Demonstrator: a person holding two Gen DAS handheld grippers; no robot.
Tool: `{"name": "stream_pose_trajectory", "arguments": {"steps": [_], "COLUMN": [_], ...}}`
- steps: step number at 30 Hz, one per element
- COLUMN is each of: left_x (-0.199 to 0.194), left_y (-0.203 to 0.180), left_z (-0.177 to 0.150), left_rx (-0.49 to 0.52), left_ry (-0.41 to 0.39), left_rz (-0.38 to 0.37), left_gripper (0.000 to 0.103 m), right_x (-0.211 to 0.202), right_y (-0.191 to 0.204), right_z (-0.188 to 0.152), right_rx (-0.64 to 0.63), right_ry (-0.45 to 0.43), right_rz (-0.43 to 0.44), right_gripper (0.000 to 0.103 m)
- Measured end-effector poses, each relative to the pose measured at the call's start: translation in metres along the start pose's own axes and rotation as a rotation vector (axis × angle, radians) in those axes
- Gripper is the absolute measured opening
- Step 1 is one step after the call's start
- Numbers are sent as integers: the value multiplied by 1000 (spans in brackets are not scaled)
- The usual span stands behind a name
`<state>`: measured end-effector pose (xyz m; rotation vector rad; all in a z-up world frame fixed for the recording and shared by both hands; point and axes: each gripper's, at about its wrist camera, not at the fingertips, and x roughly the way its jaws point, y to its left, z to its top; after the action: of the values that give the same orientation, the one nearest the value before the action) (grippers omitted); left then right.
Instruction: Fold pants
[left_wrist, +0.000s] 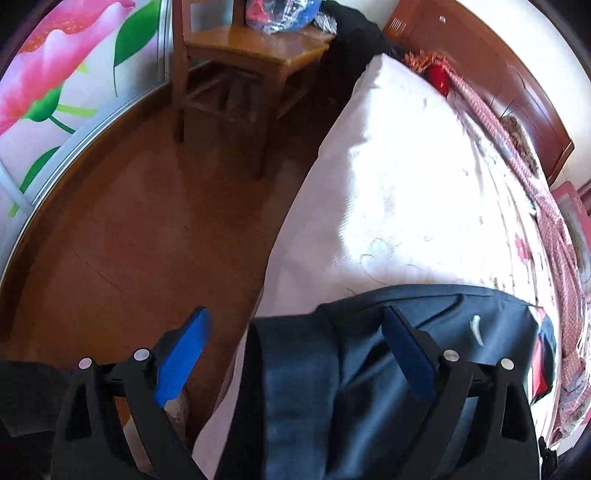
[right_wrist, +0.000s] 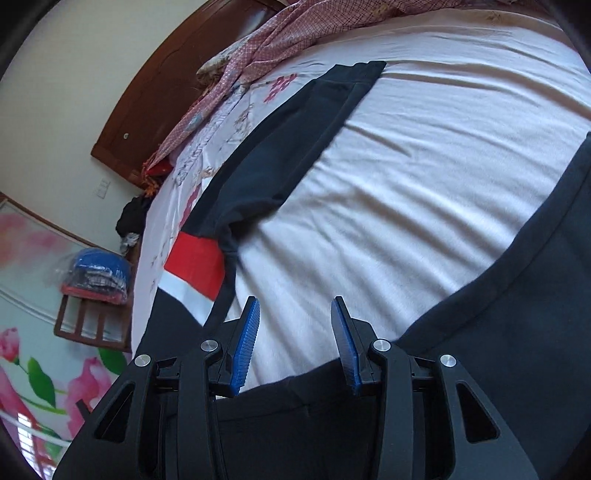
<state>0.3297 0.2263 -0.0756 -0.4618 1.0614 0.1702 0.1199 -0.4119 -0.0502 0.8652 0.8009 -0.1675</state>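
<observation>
Dark navy pants (left_wrist: 332, 369) lie on the white bed sheet (left_wrist: 406, 184) near the bed's edge. My left gripper (left_wrist: 295, 317) hovers open and wide above them, its right finger over the fabric and its left finger (left_wrist: 184, 350) out past the bed's edge, over the floor. In the right wrist view one pants leg (right_wrist: 280, 147) stretches away across the sheet, with a red and white patch (right_wrist: 195, 262) near its lower end. More dark fabric (right_wrist: 535, 295) curves along the right and under my right gripper (right_wrist: 295, 301). That gripper is open, with only white sheet between its pads.
A wooden chair (left_wrist: 251, 55) holding a plastic bag of clothes (left_wrist: 280, 14) stands on the brown floor (left_wrist: 147, 221) beside the bed. A pink checked blanket (right_wrist: 295, 33) and the dark wooden headboard (right_wrist: 166, 85) line the far side. A flower-printed sliding door (left_wrist: 55, 74) borders the floor.
</observation>
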Motion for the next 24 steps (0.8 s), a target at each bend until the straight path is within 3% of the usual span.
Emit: {"name": "stream_pose_trajectory", "arguments": {"steps": [1, 2, 6, 8, 16, 24], "left_x": [3, 6, -2, -16, -94, -143], "left_y": [-1, -4, -27, -33, -36, -40], "left_z": [0, 0, -7, -10, -36, -77], "left_rx": [0, 15, 131, 155, 165, 214], "left_ry": [6, 19, -7, -58, -237, -348], "left_rz": [-17, -24, 16, 16, -114, -190], "left_gripper": [81, 60, 33, 31, 28, 28], "right_x": [0, -1, -10, -13, -14, 7], "right_y": [2, 6, 17, 26, 67, 96], "right_z": [-6, -13, -27, -29, -36, -38], "right_rx": [-14, -32, -77, -98, -215, -225], "right_ry": [-5, -13, -49, -48, -3, 84], "right_rz": [-8, -18, -44, -42, -34, -61], "right_gripper": [40, 40, 40, 40, 40, 40]}}
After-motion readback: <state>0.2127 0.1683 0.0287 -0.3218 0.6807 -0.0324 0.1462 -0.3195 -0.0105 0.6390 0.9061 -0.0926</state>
